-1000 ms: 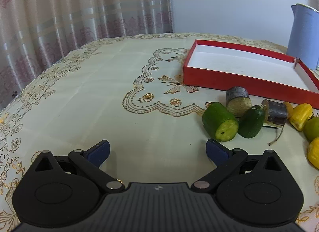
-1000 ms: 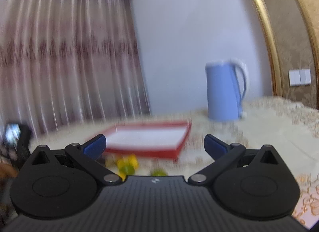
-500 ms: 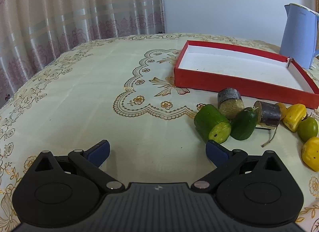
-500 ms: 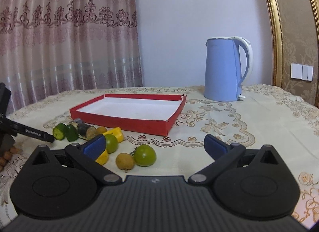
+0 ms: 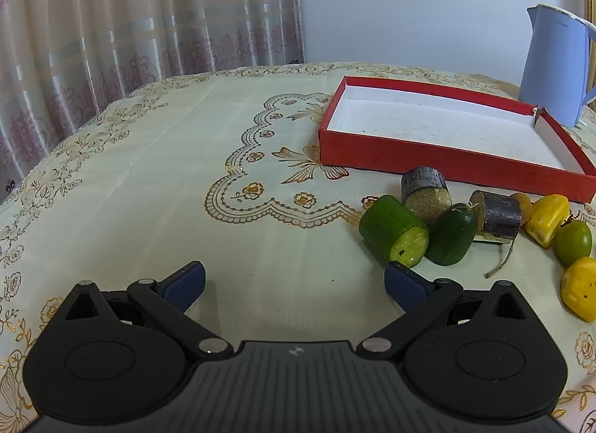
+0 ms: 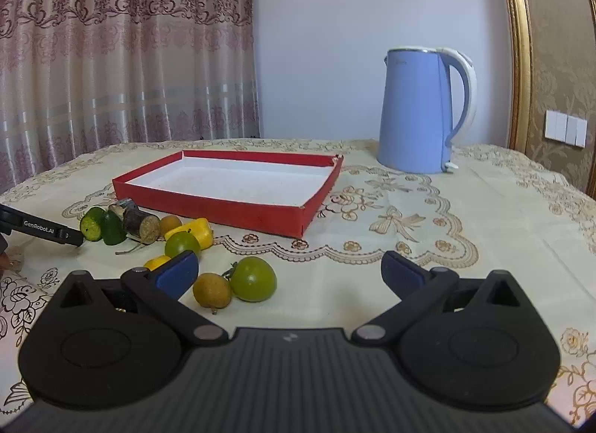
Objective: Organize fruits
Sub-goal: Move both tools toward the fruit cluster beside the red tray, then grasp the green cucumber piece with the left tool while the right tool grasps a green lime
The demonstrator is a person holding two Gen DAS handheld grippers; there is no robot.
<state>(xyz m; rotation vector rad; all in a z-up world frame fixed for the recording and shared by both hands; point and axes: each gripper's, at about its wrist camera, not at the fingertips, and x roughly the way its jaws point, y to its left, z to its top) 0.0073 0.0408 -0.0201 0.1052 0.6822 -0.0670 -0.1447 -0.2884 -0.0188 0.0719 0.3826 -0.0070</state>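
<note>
Opening step, by my read: nothing sits in the red box (image 6: 223, 206) yet, and fruit lies loose on the cloth just short of its near wall. Both grippers spread wide, empty, touching nothing: left gripper (image 5: 294, 284) has the cut cucumber (image 5: 395, 233) just ahead-right; right gripper (image 6: 288, 271) has the green fruit (image 6: 253, 278) and brown fruit (image 6: 212, 289) ahead-left. Likely next: centre the cucumber between the left fingers, then close.

Blue kettle (image 6: 417, 112) upright on tablecloth (image 6: 484, 209); curtain (image 6: 123, 49) behind.
</note>
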